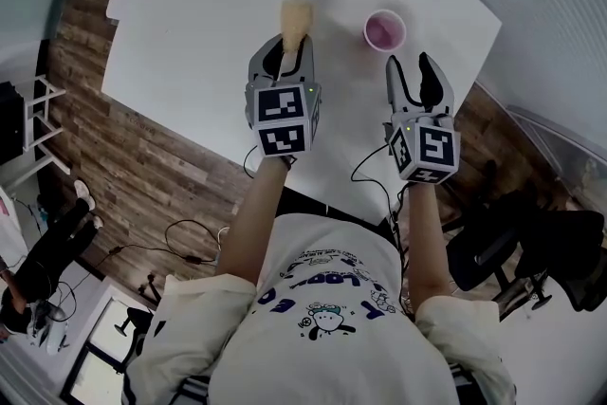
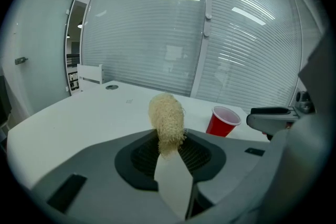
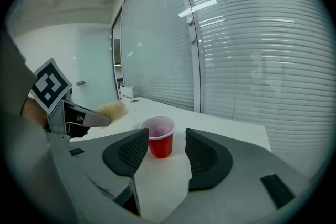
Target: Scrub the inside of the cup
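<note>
A red cup (image 1: 385, 30) with a pale inside stands upright on the white table (image 1: 199, 14), also seen as the cup (image 3: 159, 137) and the cup (image 2: 222, 121). My left gripper (image 1: 285, 60) is shut on a beige loofah scrubber (image 1: 295, 21), whose fuzzy end (image 2: 167, 120) sticks out past the jaws, left of the cup. My right gripper (image 1: 418, 76) is open with nothing between its fingers; it hovers just short of the cup, which shows through the gap in the right gripper view (image 3: 163, 157).
The table's near edge runs under both my forearms, and wood floor (image 1: 142, 156) lies to the left. A black office chair (image 1: 531, 247) stands at the right. Blinds and glass walls (image 2: 210, 34) stand behind the table's far side.
</note>
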A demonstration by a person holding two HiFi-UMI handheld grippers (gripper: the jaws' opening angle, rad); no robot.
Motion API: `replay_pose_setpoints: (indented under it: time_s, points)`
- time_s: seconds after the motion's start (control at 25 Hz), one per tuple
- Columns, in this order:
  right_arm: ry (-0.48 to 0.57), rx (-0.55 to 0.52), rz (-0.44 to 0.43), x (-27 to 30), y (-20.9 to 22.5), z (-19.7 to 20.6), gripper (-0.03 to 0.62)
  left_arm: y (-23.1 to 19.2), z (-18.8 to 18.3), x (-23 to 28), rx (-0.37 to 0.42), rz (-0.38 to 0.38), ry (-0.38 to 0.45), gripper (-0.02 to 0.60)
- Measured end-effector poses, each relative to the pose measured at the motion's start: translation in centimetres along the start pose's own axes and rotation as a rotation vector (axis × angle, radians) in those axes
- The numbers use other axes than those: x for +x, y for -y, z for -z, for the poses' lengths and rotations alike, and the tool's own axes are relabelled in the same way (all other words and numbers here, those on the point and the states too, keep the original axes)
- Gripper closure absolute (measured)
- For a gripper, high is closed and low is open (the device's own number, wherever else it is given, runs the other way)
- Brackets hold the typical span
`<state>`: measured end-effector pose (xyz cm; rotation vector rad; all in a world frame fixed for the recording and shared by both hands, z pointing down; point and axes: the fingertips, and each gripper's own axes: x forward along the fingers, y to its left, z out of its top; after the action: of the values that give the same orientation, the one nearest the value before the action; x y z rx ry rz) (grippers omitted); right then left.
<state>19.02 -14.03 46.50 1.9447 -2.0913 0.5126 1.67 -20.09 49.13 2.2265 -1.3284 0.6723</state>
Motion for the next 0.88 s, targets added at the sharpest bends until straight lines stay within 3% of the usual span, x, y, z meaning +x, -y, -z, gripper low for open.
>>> replay_pose_setpoints:
  time_s: [0.24,0.88]
  points:
    - [-0.064,-0.035,-0.069,1.6,-0.8,1.4,0.304,0.8,0.3,0.6,-0.002,0.017,-0.011,0.453]
    - [-0.119,-0.093,-0.152,5.4,-2.3,2.8,0.250,1.2,0.9,2.0,-0.017,0.036,-0.028,0.453]
